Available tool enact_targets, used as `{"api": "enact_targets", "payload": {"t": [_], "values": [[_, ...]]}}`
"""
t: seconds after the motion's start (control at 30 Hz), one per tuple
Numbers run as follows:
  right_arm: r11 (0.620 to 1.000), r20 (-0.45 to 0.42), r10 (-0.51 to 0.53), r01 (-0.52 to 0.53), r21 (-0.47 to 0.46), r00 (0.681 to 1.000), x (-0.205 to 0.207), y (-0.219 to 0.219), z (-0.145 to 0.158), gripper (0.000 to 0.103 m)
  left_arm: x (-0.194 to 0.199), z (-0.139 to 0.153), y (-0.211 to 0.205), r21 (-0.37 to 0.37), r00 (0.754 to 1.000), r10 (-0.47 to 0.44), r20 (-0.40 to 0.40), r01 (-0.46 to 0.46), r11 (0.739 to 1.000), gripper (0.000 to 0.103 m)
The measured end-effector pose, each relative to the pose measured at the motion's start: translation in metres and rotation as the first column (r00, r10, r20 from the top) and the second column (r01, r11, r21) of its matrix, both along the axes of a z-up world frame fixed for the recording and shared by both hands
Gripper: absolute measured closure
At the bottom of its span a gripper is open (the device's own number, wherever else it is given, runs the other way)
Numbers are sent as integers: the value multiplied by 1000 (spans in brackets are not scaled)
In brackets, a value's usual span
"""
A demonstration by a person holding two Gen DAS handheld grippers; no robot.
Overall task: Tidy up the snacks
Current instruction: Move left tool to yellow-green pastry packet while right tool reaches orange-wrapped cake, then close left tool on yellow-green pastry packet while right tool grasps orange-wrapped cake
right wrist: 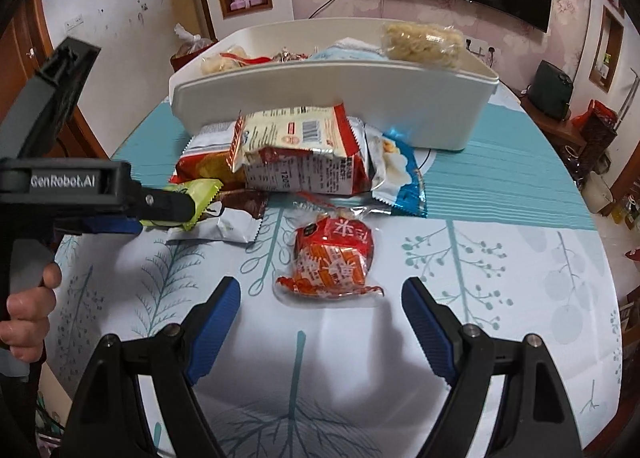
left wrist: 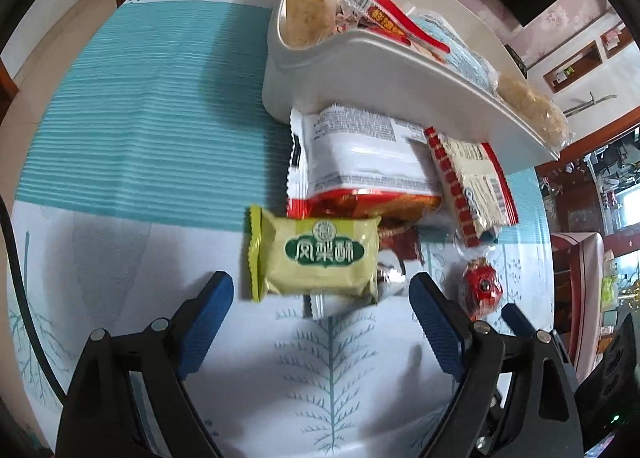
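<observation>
A round table under a tree-printed tablecloth (right wrist: pixel 500 278) carries a white plastic bin (right wrist: pixel 340 105) already partly filled with snacks, among them a crisp rice cake (right wrist: pixel 424 43) resting at its rim. Against the bin's near wall lies a loose pile: a large white-and-red bag (left wrist: pixel 360 161), a red-edged biscuit pack (right wrist: pixel 296 145) and a blue-and-white packet (right wrist: pixel 400 173).

Nearer the grippers are the two likely targets. The green pineapple-cake packet (left wrist: pixel 316 258) lies flat just ahead of the left gripper (left wrist: pixel 320 298), whose blue fingers (left wrist: pixel 204 322) are spread wide and touch nothing. The small red-orange snack packet (right wrist: pixel 332 258) lies alone before the right gripper (right wrist: pixel 320 298), its fingers equally wide apart and empty.

To do this well, each gripper probably should come down until the fingers straddle its packet across the short side, closing on the padded middle and not on the crimped ends, which would slip. The green packet overlaps a silver wrapper (left wrist: pixel 390 274), so a careless close could drag that along.
</observation>
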State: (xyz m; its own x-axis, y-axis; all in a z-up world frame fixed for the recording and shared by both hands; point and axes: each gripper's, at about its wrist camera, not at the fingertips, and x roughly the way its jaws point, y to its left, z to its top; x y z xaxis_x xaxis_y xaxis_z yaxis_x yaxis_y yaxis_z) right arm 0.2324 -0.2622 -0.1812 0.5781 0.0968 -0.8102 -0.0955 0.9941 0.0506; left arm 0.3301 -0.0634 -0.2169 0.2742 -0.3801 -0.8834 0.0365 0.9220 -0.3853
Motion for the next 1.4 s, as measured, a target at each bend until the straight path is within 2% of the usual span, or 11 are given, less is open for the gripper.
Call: {"api": "enact_targets", "payload": {"t": [0.37,0.5,0.67,0.77,1.0,1.4], "values": [[999,-12,-1,0,-40,1000,9,11,-12,23,16,0,-16,56,999,17,28,-19,998,14],[998,-11,-8,8,-56,1000,12,13,-14,26,20,-1,-26,102,999,12,31,-15,995,14],[998,-8,-19,19,-65,1000,16,12,-15,33,23,-2,-45,186,999,21,32,-27,982,25],[997,-6,-30,30,-70,1000,18,10,-15,37,24,-2,-44,198,999,38,28,-43,979,35],[998,-5,-13,13,-56,1000,17,9,-15,40,22,0,-44,202,999,46,24,-50,978,47],[998,28,52,-51,-41,998,2,17,-1,46,3,-3,-37,220,998,49,-43,-39,975,51]]}}
